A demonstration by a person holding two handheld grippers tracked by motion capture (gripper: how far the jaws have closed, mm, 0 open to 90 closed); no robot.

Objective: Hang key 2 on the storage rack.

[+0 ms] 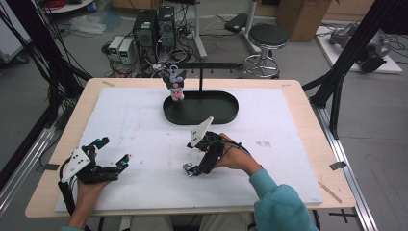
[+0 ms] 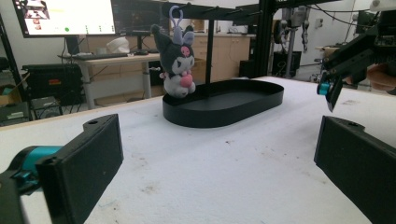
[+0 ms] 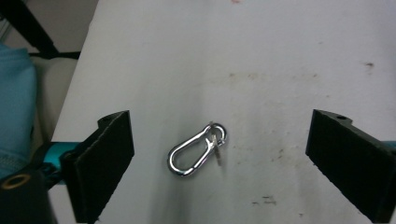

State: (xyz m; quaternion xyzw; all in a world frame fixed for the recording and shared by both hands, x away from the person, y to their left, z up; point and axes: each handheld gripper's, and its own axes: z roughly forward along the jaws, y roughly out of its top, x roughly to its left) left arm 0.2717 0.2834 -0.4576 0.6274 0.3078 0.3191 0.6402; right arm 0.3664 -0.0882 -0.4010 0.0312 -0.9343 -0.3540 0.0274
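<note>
Now right gripper [image 3: 219, 163] hovers wide open over the snap hook [image 3: 196, 149]; centre it, jaws square across its long sides. Left gripper [image 2: 215, 177] open, empty.

Left gripper [image 1: 113, 153] fingers spread; right gripper [image 3: 219, 163] fingers wide, pointing down.

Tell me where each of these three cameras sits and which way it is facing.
High view: above the person's side, looking forward and down on the white table; both forearms, left tongs, right tongs.
Left gripper view: low on the left tongs, level toward plush toy and black tray.
Right gripper view: on the right tongs, looking down at a metal clip.
Shared: high and left gripper views both show toy and tray.
</note>
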